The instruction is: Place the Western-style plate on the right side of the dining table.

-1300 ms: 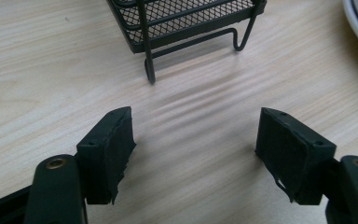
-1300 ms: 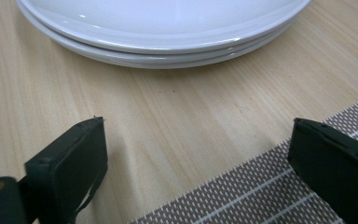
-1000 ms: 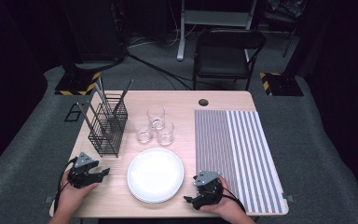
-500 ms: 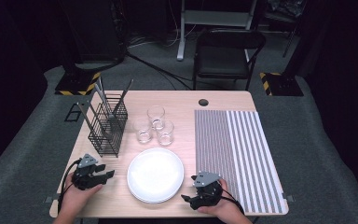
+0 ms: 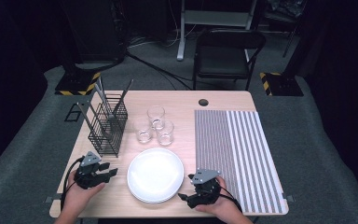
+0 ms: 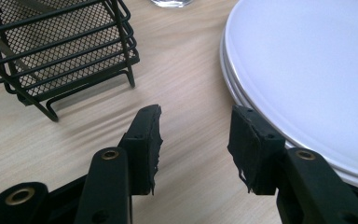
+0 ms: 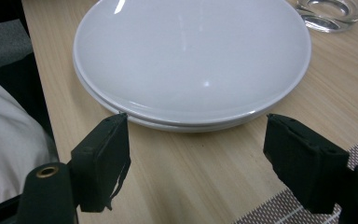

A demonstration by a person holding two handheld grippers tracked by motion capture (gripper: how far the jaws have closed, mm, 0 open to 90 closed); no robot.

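White plates lie stacked flat at the bench's near edge; how many is hard to tell, and being round they point nowhere. They sit between the left hand-held gripper and the right hand-held gripper, both with jaws apart, holding nothing.

Plates between claws, glasses behind

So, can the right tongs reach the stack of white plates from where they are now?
Probably yes. The right tongs are open and point at the white plates, with bare table between them. The glass stands well behind.
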